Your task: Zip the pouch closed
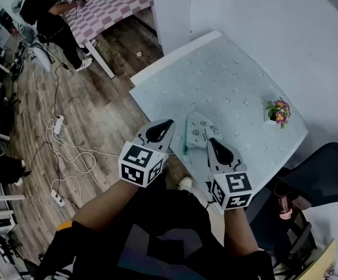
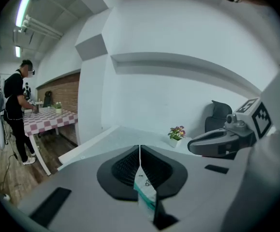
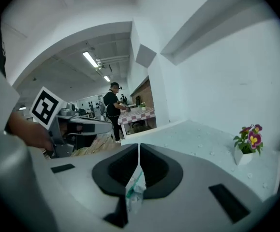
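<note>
The pouch (image 1: pixel 202 132), judged light and limp, is being pinched at opposite edges, left gripper (image 2: pixel 140 153) jaws fully closed on it, right gripper (image 3: pixel 139 151) jaws nearly so.

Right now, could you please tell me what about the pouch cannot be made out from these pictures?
- Zipper slider, and how far it is closed: in the head view the pouch is too small and partly covered by the right gripper.
- Pouch body: in both gripper views only a pinched edge shows between the fingers.
- Printed pattern: too small in every view.
</note>
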A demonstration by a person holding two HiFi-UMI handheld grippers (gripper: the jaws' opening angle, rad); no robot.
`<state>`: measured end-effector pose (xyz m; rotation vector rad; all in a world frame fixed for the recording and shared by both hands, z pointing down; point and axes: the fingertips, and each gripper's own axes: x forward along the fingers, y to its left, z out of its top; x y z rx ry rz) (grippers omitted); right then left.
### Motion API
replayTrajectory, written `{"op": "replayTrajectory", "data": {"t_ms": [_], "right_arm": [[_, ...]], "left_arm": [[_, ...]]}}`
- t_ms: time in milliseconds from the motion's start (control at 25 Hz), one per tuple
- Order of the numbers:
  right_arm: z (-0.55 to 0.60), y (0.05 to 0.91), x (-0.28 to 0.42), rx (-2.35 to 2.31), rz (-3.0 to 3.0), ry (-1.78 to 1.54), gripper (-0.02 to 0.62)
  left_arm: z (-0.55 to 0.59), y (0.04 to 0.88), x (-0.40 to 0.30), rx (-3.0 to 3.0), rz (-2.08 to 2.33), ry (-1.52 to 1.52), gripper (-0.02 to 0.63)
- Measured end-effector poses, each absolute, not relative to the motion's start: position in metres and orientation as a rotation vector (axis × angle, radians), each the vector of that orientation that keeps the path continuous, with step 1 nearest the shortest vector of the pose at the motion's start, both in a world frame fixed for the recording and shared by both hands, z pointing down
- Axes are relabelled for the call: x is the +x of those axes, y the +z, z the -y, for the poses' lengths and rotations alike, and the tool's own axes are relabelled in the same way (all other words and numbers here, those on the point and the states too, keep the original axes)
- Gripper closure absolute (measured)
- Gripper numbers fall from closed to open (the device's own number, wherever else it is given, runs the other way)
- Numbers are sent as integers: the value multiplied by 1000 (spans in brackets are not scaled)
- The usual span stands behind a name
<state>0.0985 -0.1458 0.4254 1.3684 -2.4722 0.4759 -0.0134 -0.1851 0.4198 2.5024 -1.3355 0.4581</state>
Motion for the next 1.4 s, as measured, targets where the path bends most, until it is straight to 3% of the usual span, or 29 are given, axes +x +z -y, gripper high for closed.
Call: {"op": "replayTrajectory", "data": {"t_ms": [400, 1400], "right_arm": [[121, 376, 76, 1477, 2479, 261, 578], [50, 365, 4, 1792, 2268, 254, 581]], "left_arm": [[131, 372, -13, 2586, 1371, 406, 594], [69, 355, -82, 2754, 1217, 337, 594]]}}
